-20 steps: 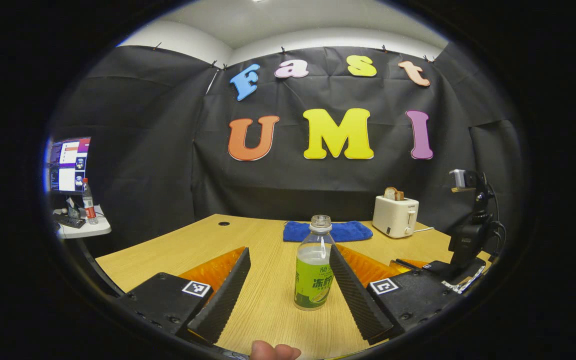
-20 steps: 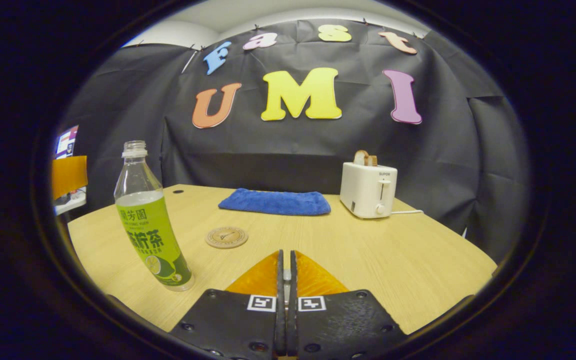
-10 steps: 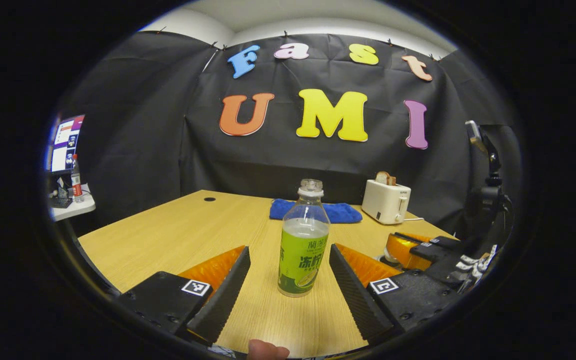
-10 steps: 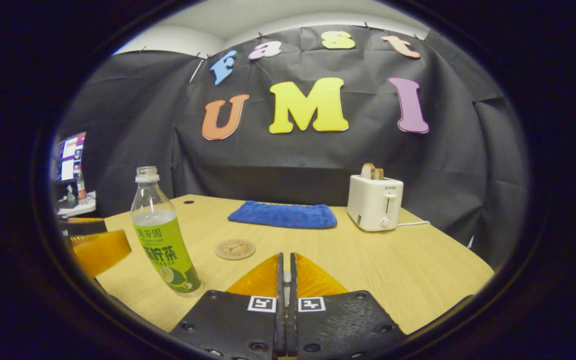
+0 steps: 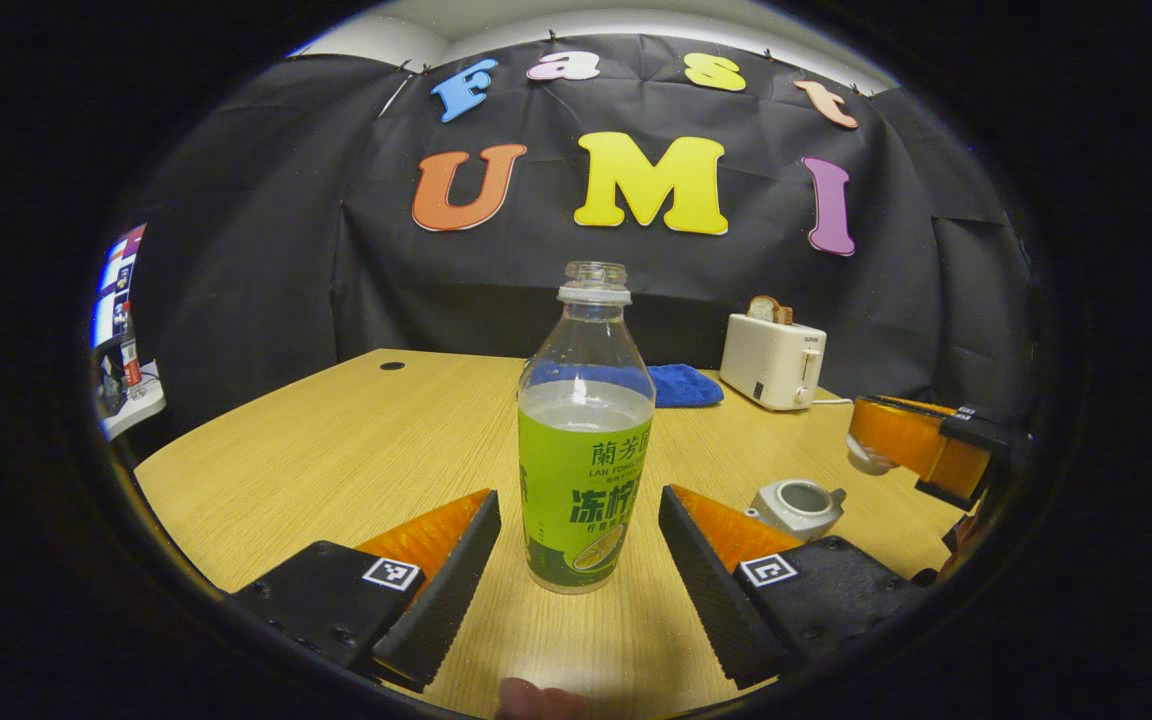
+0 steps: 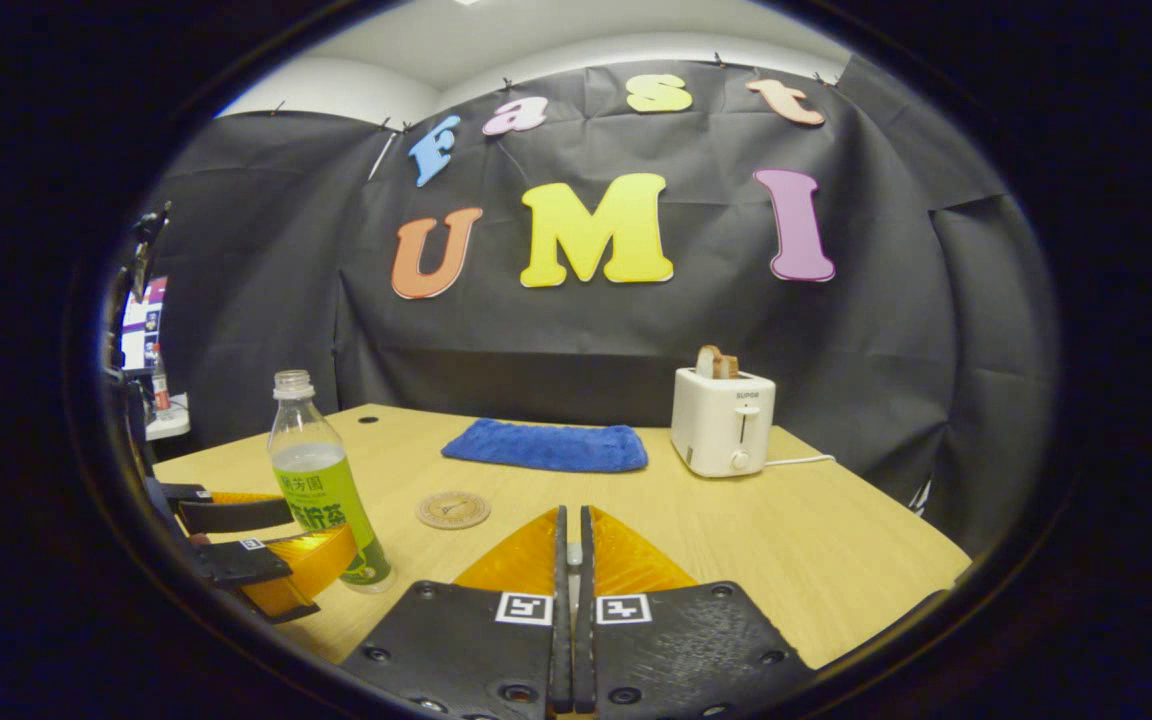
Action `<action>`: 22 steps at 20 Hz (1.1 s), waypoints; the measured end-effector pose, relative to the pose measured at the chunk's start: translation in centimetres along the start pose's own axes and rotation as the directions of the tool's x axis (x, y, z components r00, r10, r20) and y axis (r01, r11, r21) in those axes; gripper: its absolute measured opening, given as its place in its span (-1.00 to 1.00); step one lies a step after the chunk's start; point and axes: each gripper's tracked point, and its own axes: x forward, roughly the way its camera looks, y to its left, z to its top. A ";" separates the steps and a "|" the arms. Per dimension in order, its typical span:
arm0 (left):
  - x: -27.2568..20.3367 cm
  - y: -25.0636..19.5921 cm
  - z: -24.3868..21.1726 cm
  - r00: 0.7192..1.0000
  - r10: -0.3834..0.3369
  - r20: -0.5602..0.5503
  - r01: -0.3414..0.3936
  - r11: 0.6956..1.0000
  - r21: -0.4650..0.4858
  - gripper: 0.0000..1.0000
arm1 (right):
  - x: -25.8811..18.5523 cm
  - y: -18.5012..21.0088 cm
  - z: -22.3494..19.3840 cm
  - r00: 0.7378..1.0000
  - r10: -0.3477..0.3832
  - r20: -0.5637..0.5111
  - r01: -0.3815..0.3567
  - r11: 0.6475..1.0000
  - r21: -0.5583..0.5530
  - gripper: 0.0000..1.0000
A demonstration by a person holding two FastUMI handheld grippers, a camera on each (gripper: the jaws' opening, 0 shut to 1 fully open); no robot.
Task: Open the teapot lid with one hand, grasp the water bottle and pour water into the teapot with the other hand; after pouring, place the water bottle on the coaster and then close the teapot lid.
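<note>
Bottle (image 5: pixel 585 440) stands btwn left hand-held gripper (image 5: pixel 576 560) fingers; teapot (image 5: pixel 796 506) right.

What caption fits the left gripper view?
Open left tongs straddle the uncapped water bottle; lidless teapot sits right.

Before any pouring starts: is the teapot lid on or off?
Off. The teapot shows an open round mouth, and the right gripper holds a pale piece above it.

I see the water bottle (image 5: pixel 586 430) standing upright and uncapped on the worktop (image 5: pixel 336 440), clear plastic with a green label, roughly two-thirds full. The pale grey teapot (image 5: pixel 798 506) sits low to its right, mouth open. Its lid (image 5: pixel 866 458), I think, hangs above it, off the pot. The round wooden coaster (image 6: pixel 452 510) lies flat and bare beyond the bottle.
</note>
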 end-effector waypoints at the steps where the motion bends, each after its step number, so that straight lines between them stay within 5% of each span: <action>1: 0.2 0.1 0.0 1.000 0.005 -0.002 -0.005 1.000 0.000 1.00 | -0.1 -0.3 0.0 1.000 -0.003 0.001 0.003 1.000 0.000 -0.98; 6: 1.2 -0.2 -0.7 0.999 0.011 -0.032 -0.011 1.000 0.004 0.99 | -0.4 -1.1 0.3 1.000 -0.009 0.004 0.009 1.000 0.003 -0.98; 11: 1.6 0.1 -1.0 0.999 0.024 -0.043 -0.022 0.999 0.033 0.60 | -0.9 -1.9 0.2 1.000 -0.004 0.005 0.004 1.000 0.008 -0.98; 14: 1.3 0.4 -0.8 0.996 0.047 -0.074 -0.040 0.995 0.097 0.54 | -1.0 -2.8 0.4 1.000 -0.005 0.008 0.005 1.000 0.022 -0.98; 19: 0.2 1.9 0.9 0.991 0.116 -0.072 -0.089 0.949 0.301 0.48 | -1.3 -4.2 0.6 1.000 0.000 0.015 -0.001 1.000 0.030 -0.98; 22: -0.4 2.6 2.3 0.985 0.156 -0.075 -0.104 0.878 0.467 0.48 | -1.7 -5.2 0.6 1.000 0.004 0.015 -0.005 1.000 0.030 -1.00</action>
